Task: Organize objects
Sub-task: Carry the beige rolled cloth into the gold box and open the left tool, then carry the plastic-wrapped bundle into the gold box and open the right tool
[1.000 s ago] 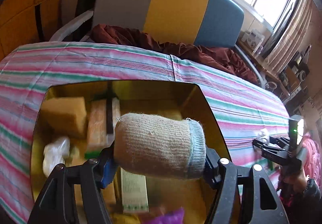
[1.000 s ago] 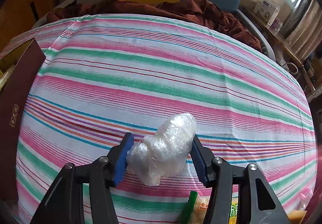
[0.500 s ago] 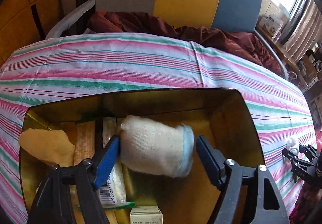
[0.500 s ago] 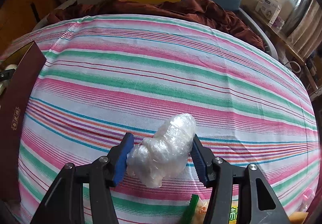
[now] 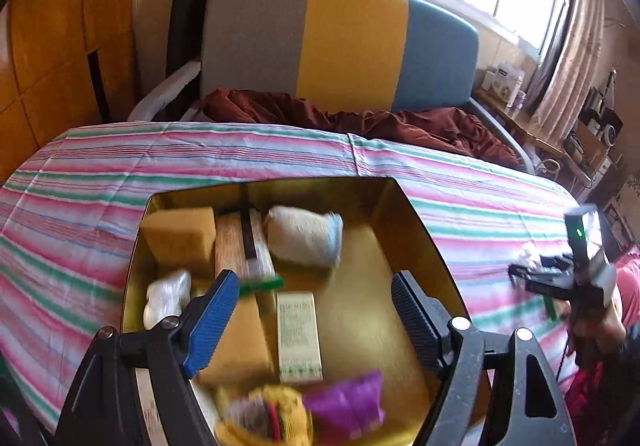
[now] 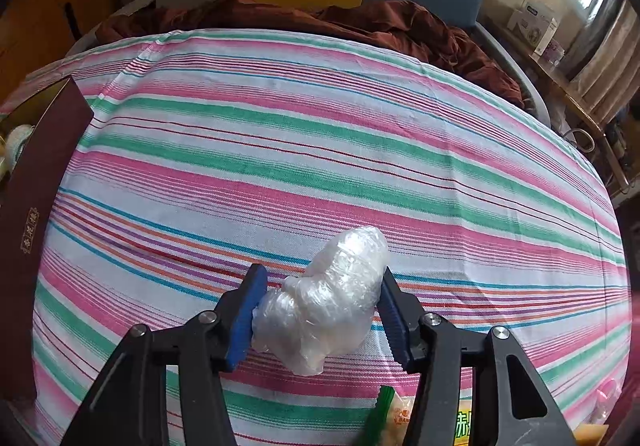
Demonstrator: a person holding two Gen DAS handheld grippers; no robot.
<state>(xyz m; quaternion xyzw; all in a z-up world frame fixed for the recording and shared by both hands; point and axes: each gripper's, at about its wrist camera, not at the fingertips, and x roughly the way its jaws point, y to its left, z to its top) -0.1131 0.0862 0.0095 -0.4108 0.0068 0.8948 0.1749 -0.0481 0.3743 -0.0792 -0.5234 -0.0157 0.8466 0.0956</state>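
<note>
Left wrist view: the gold-lined box (image 5: pixel 416 221) on the striped cloth (image 5: pixel 240 153) holds a rolled sock (image 5: pixel 304 236), a yellow sponge (image 5: pixel 180 236), a small carton (image 5: pixel 299 338), a white plastic wad (image 5: pixel 166 296) and a purple wrapper (image 5: pixel 348 402) (blurred). The left gripper (image 5: pixel 310 322), jaws just opened, hangs empty above it. The right gripper (image 6: pixel 320 320) clasps a crumpled clear plastic bag (image 6: pixel 332 296) over the cloth, well apart from the box.
</note>
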